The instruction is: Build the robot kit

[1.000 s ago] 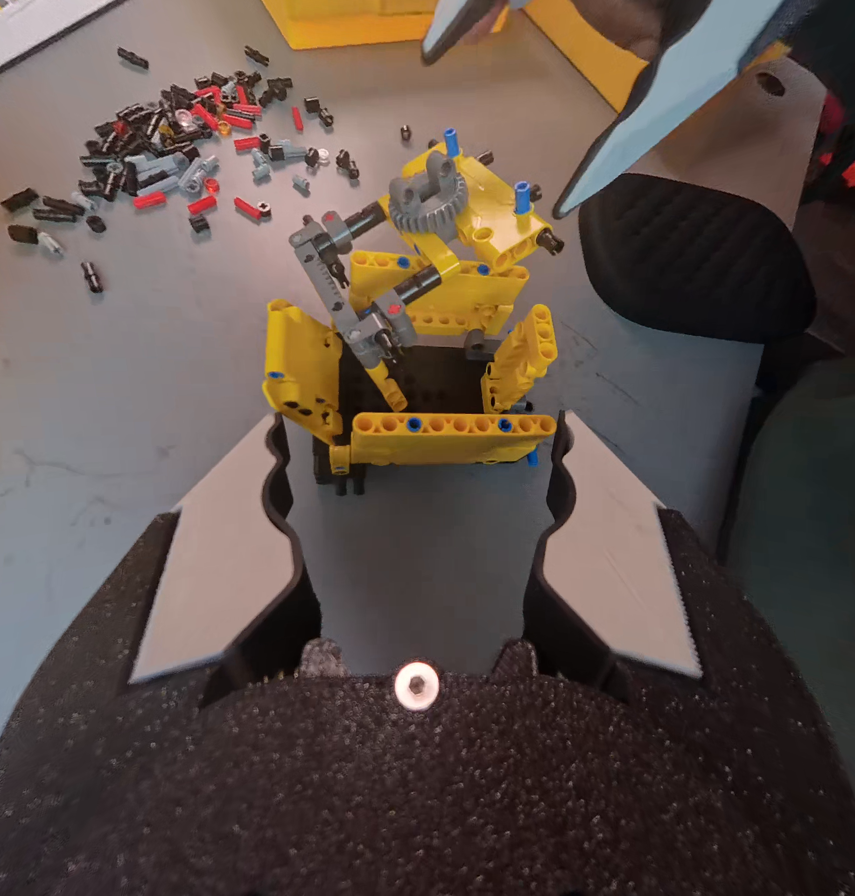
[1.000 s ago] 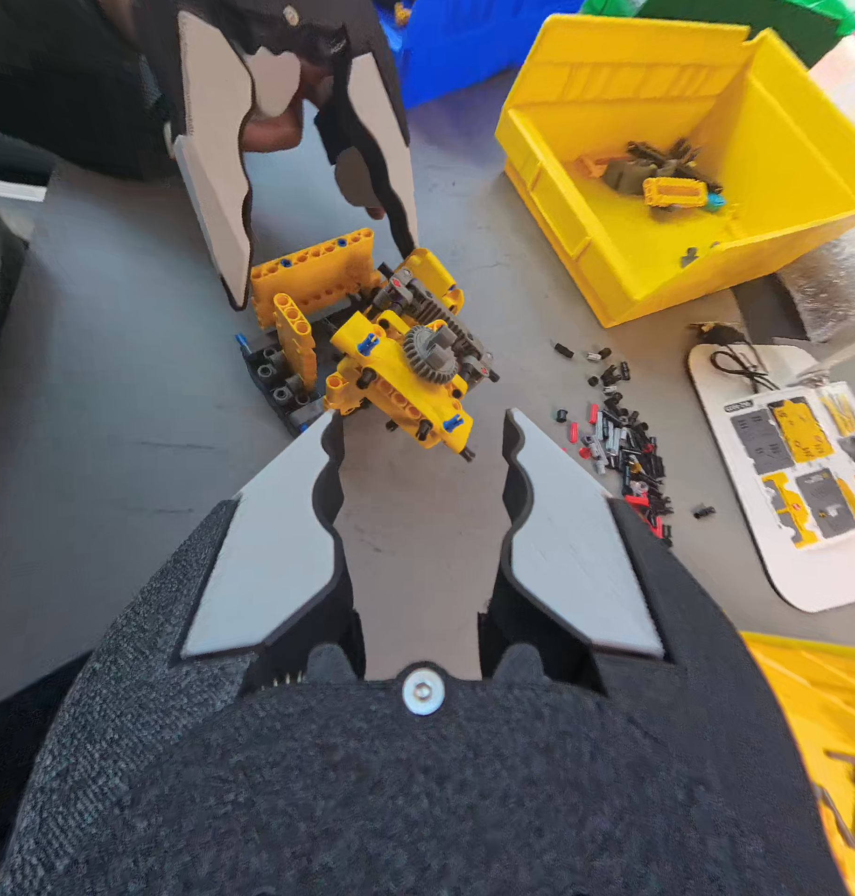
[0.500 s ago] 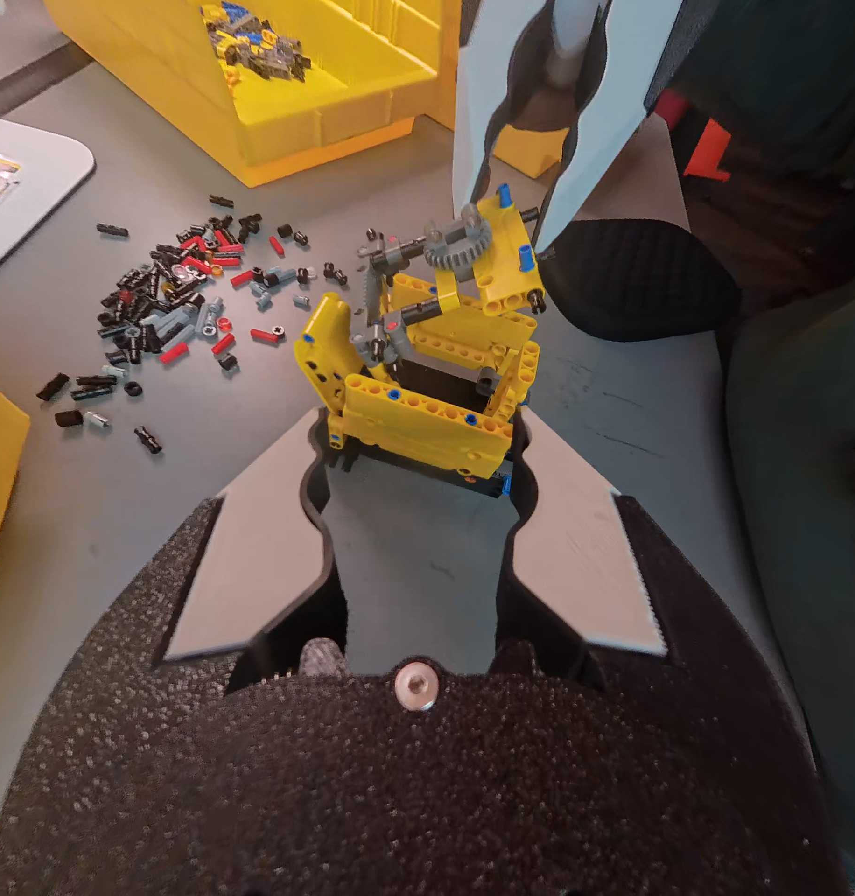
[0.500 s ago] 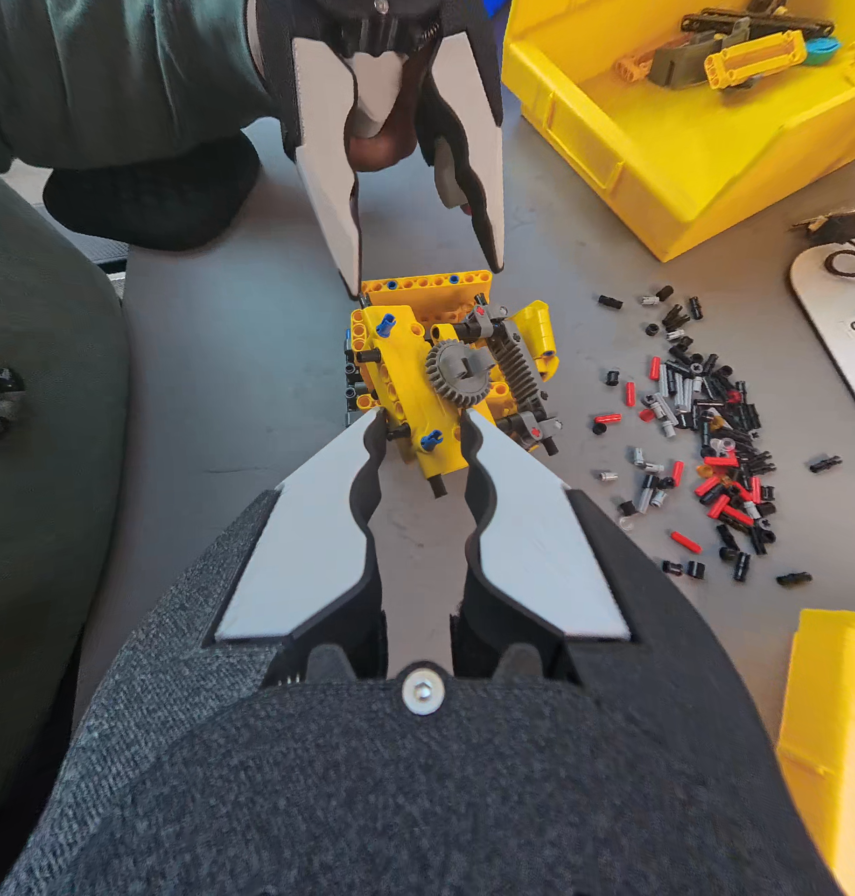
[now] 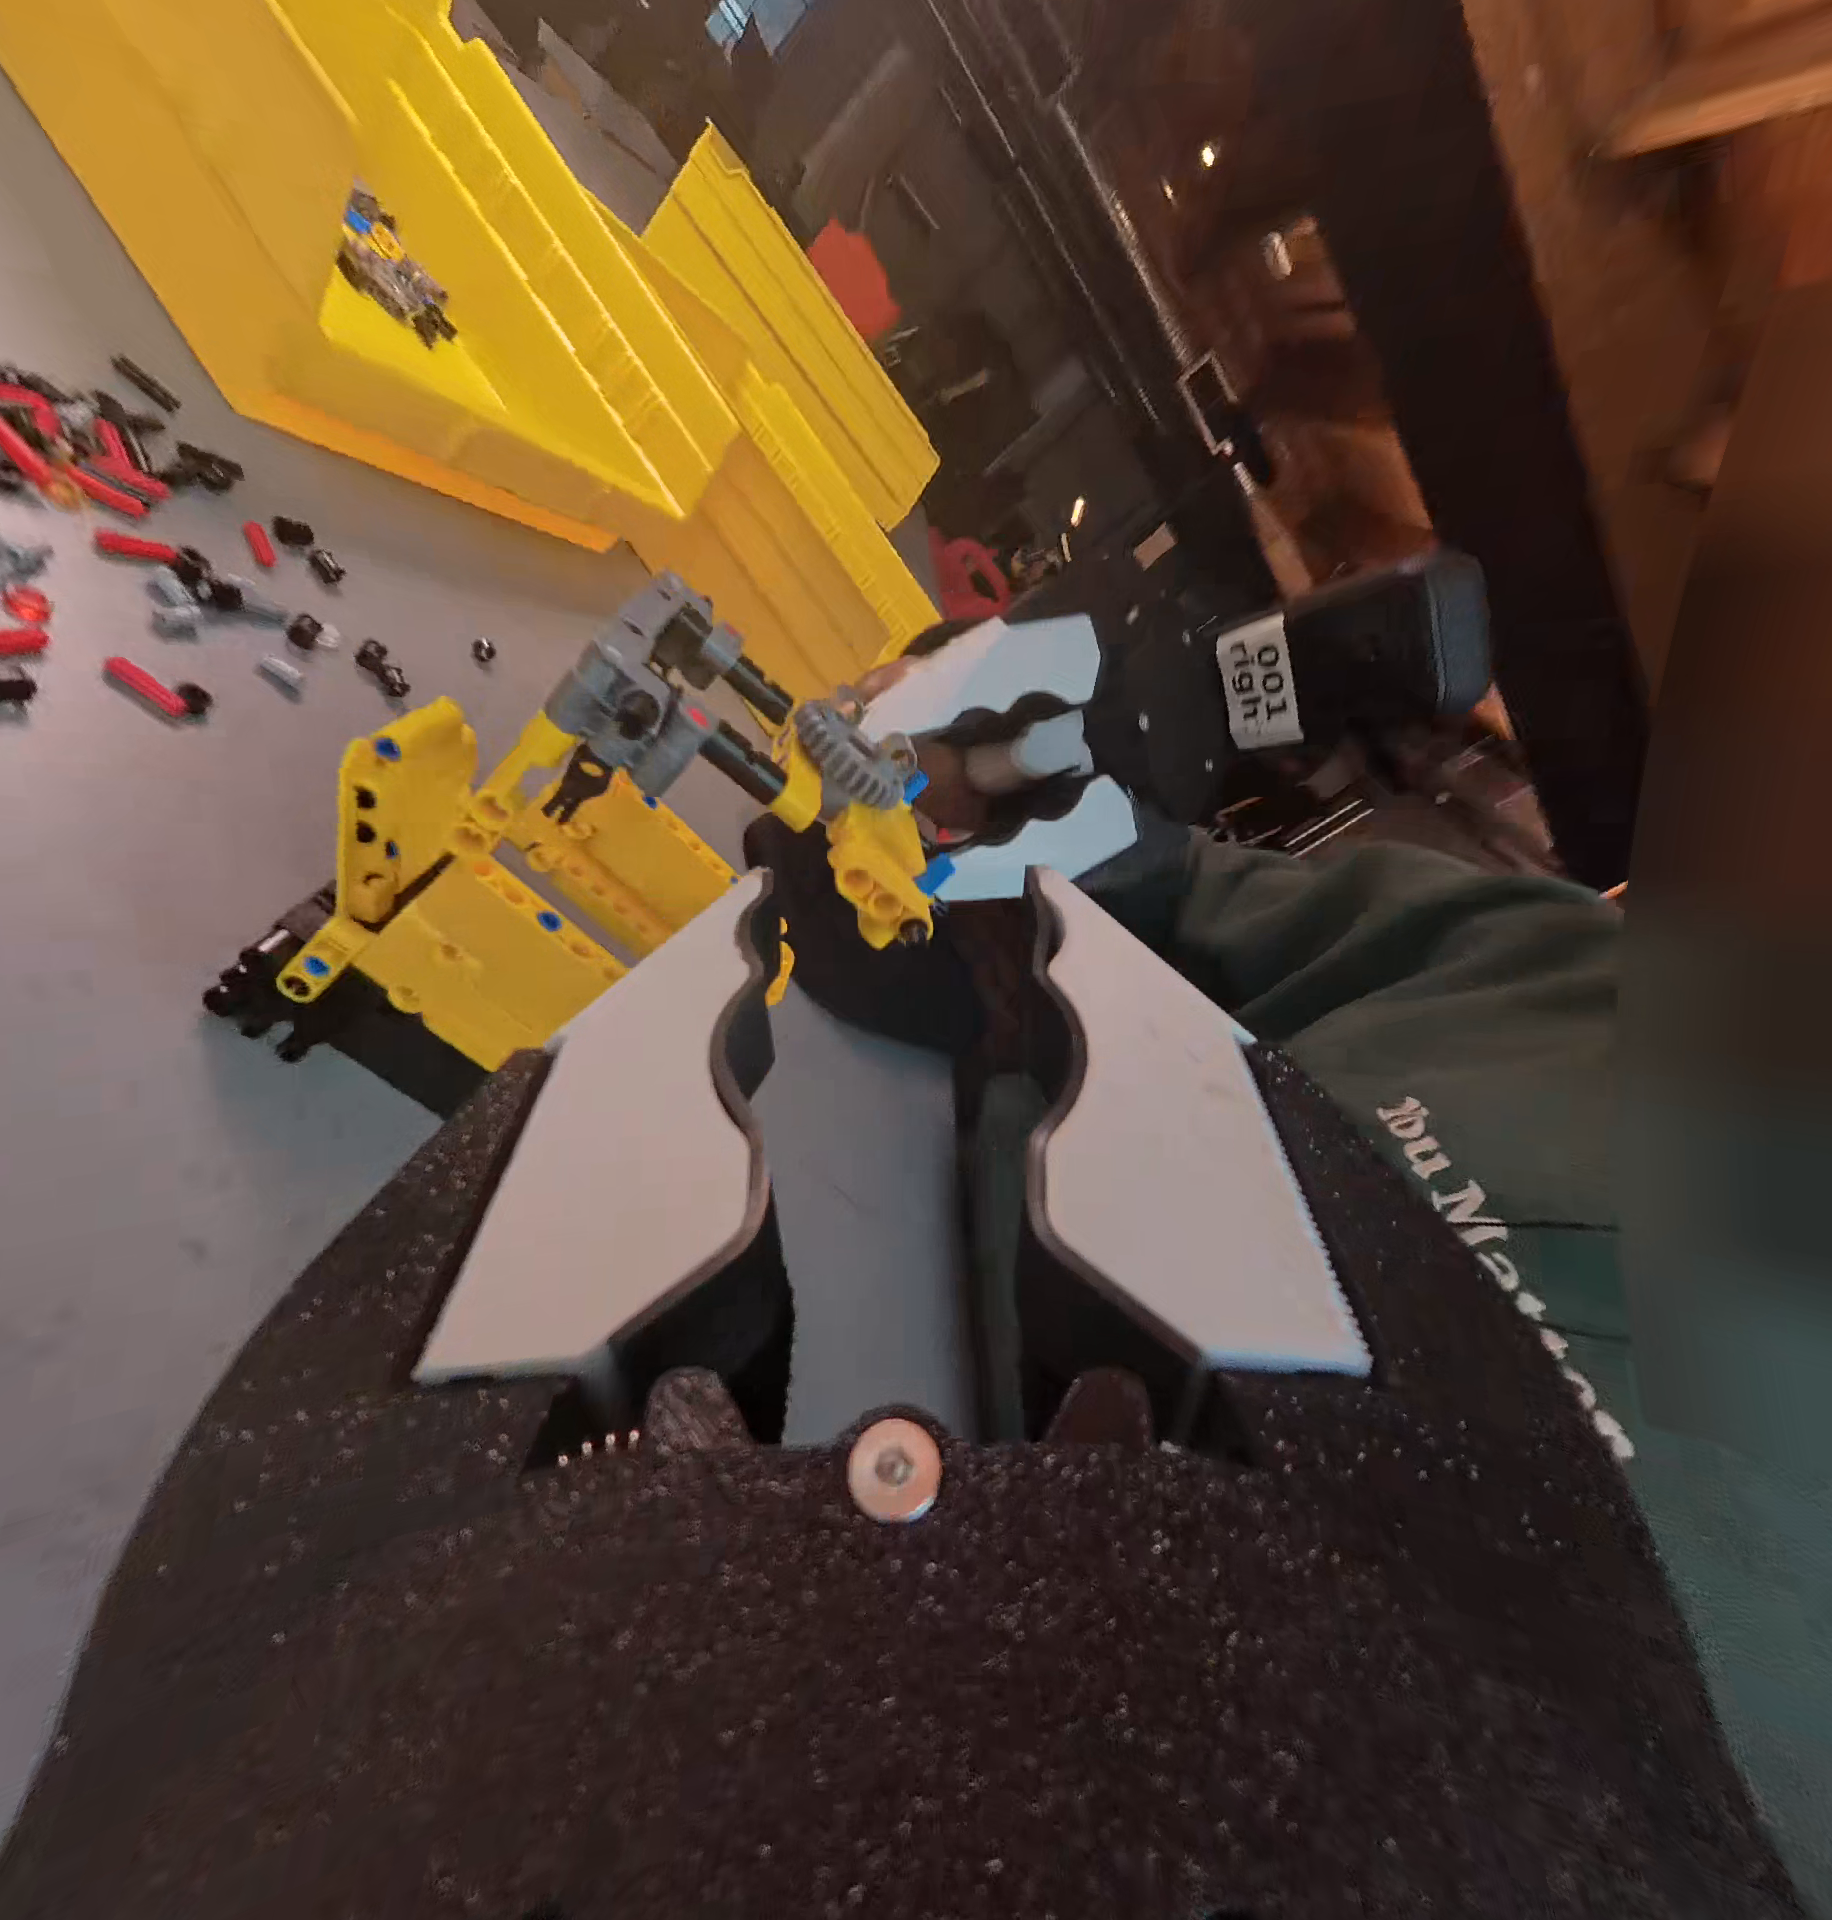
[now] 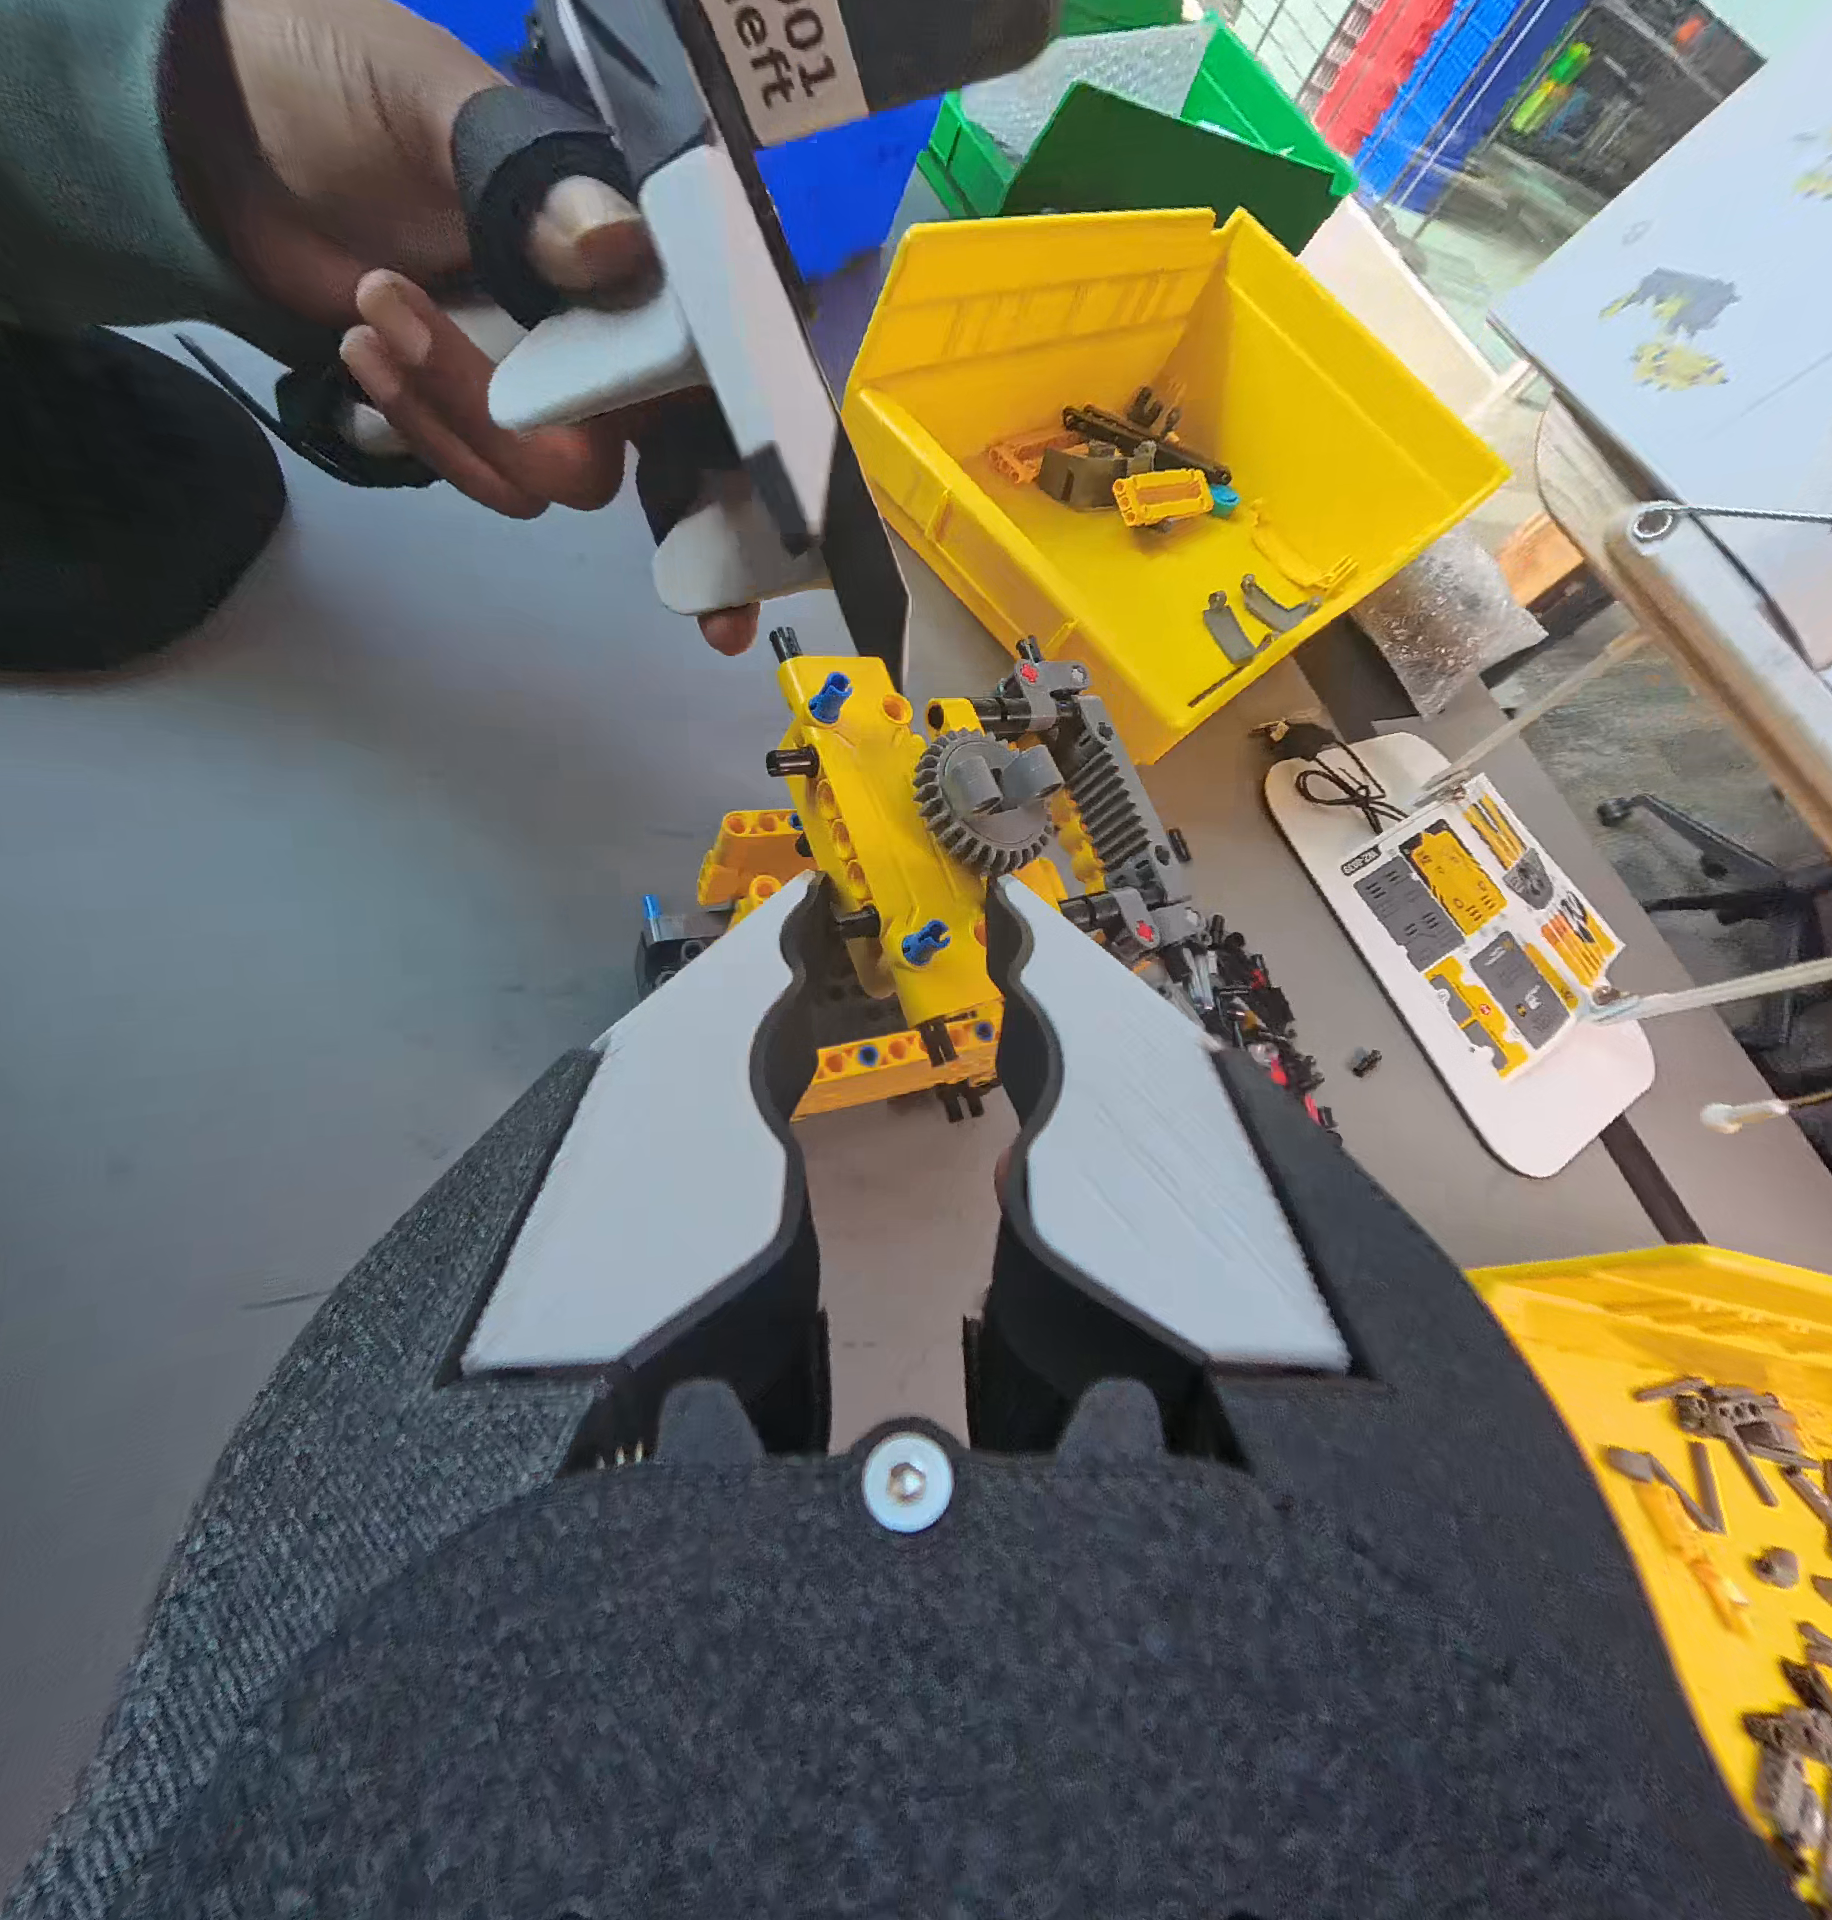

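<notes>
Two grippers here, both around the same yellow brick model (image 6: 896, 831), which sits on the grey table (image 6: 268, 883) with its top block tipped up. The right gripper (image 6: 901, 909) has its jaws squeezed onto that yellow top block (image 6: 870, 790), one finger on each side, just below the grey gear (image 6: 979, 805) and the toothed rack (image 6: 1109, 800). The left gripper (image 5: 896, 899) is tilted over beside the model with its jaws apart and nothing between them; its left fingertip (image 5: 725, 935) is right next to the yellow side panels (image 5: 517, 914), can't tell if it's touching. A hand (image 6: 403, 239) works the left gripper's handle. Past the model there's a scatter of small red and black pins (image 5: 81, 488), a printed sheet (image 6: 1463, 935), and a yellow bin (image 6: 1182, 312) with a few parts in it.
</notes>
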`<state>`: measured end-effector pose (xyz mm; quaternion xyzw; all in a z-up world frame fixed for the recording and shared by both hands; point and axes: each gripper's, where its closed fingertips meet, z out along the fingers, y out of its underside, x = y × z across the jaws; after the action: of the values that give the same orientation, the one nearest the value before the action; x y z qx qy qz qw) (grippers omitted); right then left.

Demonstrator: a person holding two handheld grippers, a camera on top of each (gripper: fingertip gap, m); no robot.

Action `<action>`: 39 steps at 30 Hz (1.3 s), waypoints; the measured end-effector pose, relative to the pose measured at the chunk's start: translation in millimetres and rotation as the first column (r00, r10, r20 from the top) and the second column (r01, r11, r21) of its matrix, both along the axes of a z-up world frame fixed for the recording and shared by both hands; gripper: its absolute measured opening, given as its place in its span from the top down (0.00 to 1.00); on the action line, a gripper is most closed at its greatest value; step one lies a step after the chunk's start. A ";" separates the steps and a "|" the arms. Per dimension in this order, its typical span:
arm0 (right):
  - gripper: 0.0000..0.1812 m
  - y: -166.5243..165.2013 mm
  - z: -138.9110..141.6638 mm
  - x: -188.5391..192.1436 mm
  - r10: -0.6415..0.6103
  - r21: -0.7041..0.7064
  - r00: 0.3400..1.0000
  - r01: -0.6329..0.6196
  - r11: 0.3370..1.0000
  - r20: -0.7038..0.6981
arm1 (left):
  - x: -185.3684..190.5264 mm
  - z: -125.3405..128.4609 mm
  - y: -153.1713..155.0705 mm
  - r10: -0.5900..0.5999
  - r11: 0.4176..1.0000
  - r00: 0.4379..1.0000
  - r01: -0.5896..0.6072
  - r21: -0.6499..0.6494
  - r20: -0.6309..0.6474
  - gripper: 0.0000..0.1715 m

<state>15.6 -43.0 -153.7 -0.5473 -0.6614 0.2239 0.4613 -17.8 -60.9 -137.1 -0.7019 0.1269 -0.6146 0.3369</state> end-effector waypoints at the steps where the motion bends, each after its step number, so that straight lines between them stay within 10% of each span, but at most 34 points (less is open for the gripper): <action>1: 0.84 -2.6 -5.5 -1.1 -0.017 0.019 1.000 0.017 1.000 0.002 | 0.4 -7.3 2.1 -0.007 0.999 1.000 0.007 -0.043 0.011 0.75; 13: 0.84 -5.6 -24.2 -1.7 -0.044 0.027 0.994 0.041 0.999 0.096 | 13.2 -37.0 14.9 -0.008 0.999 0.989 0.000 -0.054 -0.151 0.89; 26: 0.85 -7.2 -20.2 2.5 0.021 -0.454 0.997 0.013 0.891 0.070 | 14.9 -37.7 19.3 -0.032 0.999 0.989 0.030 -0.019 -0.147 0.89; 39: 0.87 -3.9 -20.2 6.5 0.000 -0.387 0.987 0.062 0.920 0.159 | 19.1 -35.3 22.1 -0.048 0.993 0.989 0.062 0.100 -0.140 0.89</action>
<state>22.2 -46.9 -173.9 -0.6546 -0.6287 0.3006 0.2930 1.3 -38.8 -172.4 -0.7203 0.2010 -0.5663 0.3465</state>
